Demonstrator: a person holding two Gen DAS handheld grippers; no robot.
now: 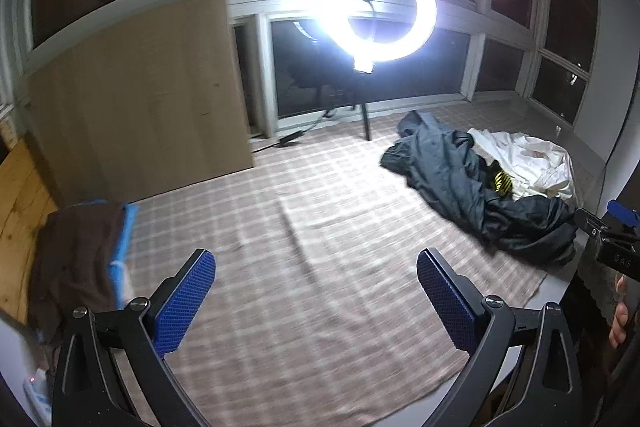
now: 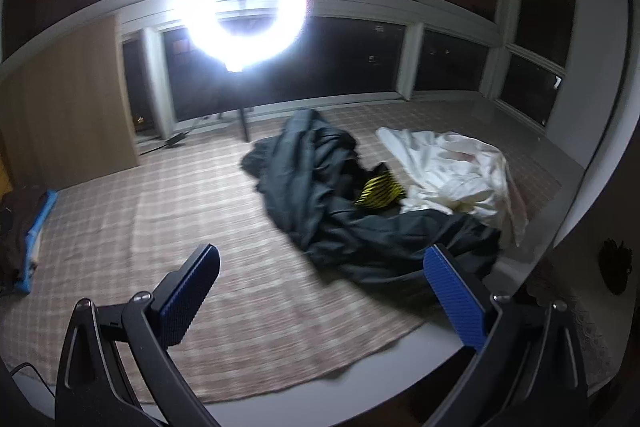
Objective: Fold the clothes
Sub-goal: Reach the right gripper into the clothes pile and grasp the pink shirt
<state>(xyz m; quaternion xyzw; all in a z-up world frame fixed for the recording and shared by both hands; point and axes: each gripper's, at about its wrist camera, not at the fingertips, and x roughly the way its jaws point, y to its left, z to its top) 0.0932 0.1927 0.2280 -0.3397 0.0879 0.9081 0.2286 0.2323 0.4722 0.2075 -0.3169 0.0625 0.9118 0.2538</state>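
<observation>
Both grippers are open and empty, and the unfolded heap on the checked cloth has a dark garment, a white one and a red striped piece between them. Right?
Not quite: the striped piece between the dark garment and the white one is yellow and black, not red, as the right wrist view shows. The rest holds: left gripper and right gripper are open and empty over the checked cloth.

Your plaid cloth (image 1: 320, 247) is beige-brown with pale check lines. Dark grey-teal garment (image 2: 320, 203), white garment (image 2: 452, 167), yellow-and-black striped piece (image 2: 380, 193) between them. Brown cloth (image 1: 76, 259) over a blue one (image 1: 124, 239) at the left edge. Both hand-held grippers: black frames, blue textured pads (image 1: 186, 301).
</observation>
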